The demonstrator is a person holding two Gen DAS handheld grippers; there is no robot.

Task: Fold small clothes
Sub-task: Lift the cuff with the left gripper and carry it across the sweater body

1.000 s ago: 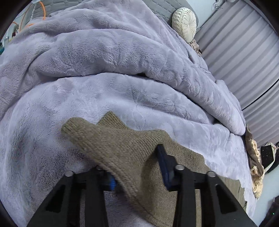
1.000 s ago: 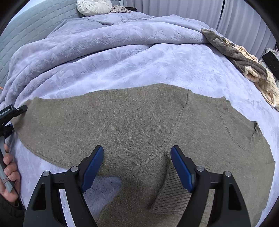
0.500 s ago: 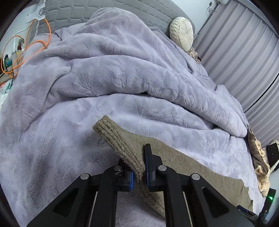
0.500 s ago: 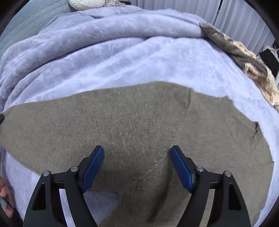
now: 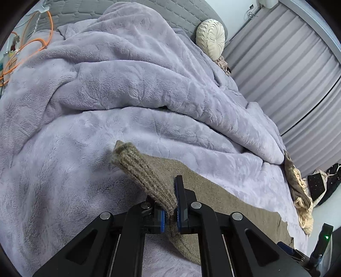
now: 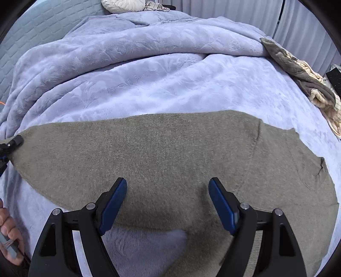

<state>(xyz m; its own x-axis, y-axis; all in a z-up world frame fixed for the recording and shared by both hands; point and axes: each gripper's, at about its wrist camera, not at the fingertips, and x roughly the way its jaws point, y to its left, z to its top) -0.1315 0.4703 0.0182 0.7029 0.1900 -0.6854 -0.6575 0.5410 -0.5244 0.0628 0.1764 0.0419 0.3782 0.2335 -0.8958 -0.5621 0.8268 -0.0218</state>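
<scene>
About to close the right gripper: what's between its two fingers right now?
In the right wrist view, the right gripper stands open over the olive sweater; only flat sweater knit lies between its fingers, with lilac blanket showing nearer the camera.

The sweater runs off the bottom and right of the right wrist view, so its lower hem can't be seen. Where the left gripper pinches the ribbed cuff, the knit hides one blue pad. Only a few fingers of a hand show at the left edge. The round cushion is cropped at the top. The dark things beyond the bed are too small to name.
</scene>
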